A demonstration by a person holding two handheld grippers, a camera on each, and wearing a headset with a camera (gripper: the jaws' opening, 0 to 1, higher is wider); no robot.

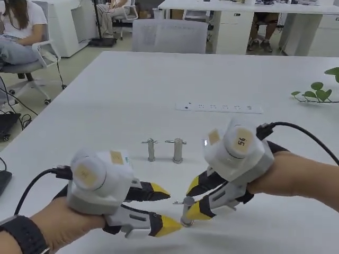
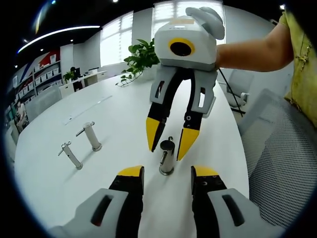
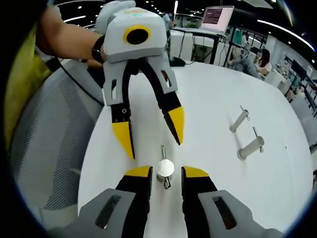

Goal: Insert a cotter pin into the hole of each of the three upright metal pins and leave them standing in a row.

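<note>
Two upright metal pins [image 1: 151,150] [image 1: 178,150] stand side by side mid-table, each with a cotter pin through its top; they also show in the left gripper view [image 2: 72,155] [image 2: 92,137] and the right gripper view [image 3: 239,120] [image 3: 251,147]. A third metal pin [image 1: 186,211] [image 2: 167,157] [image 3: 165,168] stands nearer me with a cotter pin across its head. My right gripper [image 1: 193,200] [image 3: 167,172] is open, its yellow tips on either side of this pin. My left gripper [image 1: 165,207] [image 2: 167,172] is open too, facing the pin from the other side, just short of it.
A white power strip [image 1: 220,107] lies farther back on the white table [image 1: 106,95]. A green plant sprig [image 1: 318,92] reaches in at the right edge. A grey chair [image 1: 169,36] stands at the far side, and a seated person [image 1: 18,32] is at the left.
</note>
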